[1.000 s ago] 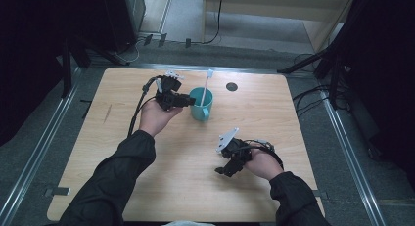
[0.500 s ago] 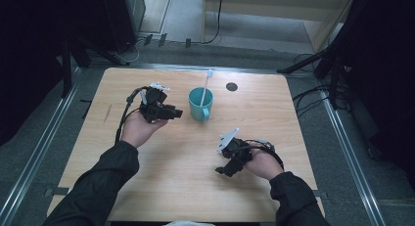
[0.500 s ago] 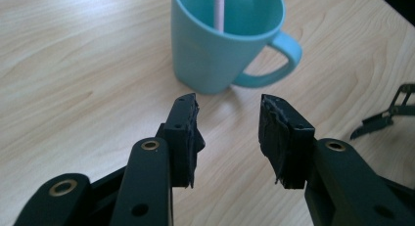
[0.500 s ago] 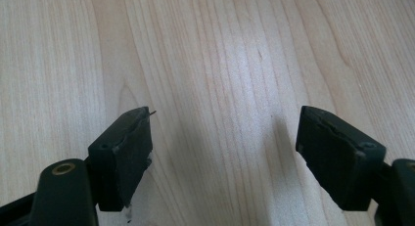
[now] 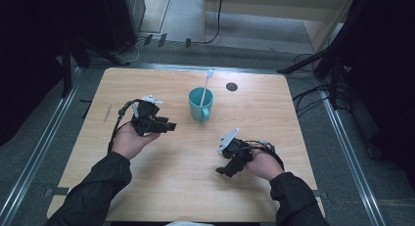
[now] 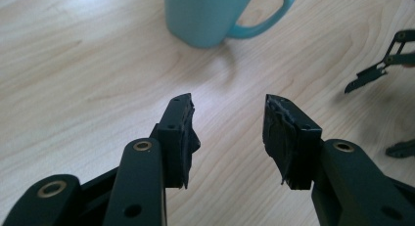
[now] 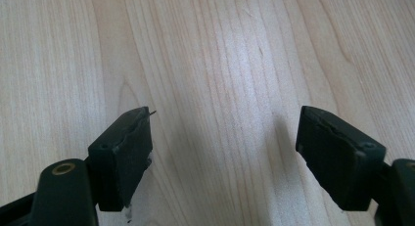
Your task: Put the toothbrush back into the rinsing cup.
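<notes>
Since the earlier frames, the left tongs (image 5: 169,126) have pulled back from the teal ceramic mug (image 5: 200,103) toward the left edge of the desk, while the right tongs (image 5: 222,171) stayed low near the front right part of the pale wooden desk (image 5: 274,108). Now the left tongs are partly spread and hold nothing; in the left gripper view (image 6: 227,133) the mug (image 6: 210,15) stands ahead of them, apart, with its handle turned to the right. The right tongs (image 7: 222,152) are spread wide over bare wood and also hold nothing. The mug stands upright near the middle of the far edge, with a white thin stick with a pale blue head (image 5: 205,86) leaning inside. It seems the stick was just placed. To finish well, the left hand should retreat straight and level, so that the cable does not catch the mug
</notes>
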Tool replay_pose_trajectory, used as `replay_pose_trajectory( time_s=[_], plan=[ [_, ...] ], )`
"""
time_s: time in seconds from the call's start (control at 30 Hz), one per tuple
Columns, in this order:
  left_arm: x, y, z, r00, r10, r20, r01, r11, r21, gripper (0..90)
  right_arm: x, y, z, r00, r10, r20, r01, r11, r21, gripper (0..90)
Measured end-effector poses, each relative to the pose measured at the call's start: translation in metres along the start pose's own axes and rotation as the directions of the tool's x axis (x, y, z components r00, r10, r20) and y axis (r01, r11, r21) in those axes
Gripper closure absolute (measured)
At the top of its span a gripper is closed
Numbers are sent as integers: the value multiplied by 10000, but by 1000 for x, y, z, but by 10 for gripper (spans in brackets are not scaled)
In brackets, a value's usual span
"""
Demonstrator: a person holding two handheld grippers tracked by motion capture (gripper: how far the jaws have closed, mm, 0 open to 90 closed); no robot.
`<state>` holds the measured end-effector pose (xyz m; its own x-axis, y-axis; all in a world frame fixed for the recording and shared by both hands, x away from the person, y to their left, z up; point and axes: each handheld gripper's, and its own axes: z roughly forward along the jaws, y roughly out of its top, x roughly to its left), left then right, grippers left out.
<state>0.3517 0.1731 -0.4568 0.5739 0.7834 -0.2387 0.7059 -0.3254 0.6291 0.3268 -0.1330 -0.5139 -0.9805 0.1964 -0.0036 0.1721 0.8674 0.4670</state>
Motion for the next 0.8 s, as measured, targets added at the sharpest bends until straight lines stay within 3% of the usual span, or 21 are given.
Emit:
replay_pose_trajectory(
  time_s=[0.3, 0.67, 0.8],
  plan=[
    [4, -24, -2, 9996, -278, 82, 277, 9996, 56, 518, 1, 0, 1, 10000, 19, 5, -19, 10000, 30, 213],
    [0, -49, -10, 9995, 160, 254, -169, 9992, 351, 450, 2, 0, 1, 10000, -4, -85, 4, 10000, 32, 213],
    [3, -60, -12, 9997, -82, 211, 70, 9984, 562, 437, 2, 0, 1, 10000, -42, -30, 42, 10000, 46, 213]
  ],
)
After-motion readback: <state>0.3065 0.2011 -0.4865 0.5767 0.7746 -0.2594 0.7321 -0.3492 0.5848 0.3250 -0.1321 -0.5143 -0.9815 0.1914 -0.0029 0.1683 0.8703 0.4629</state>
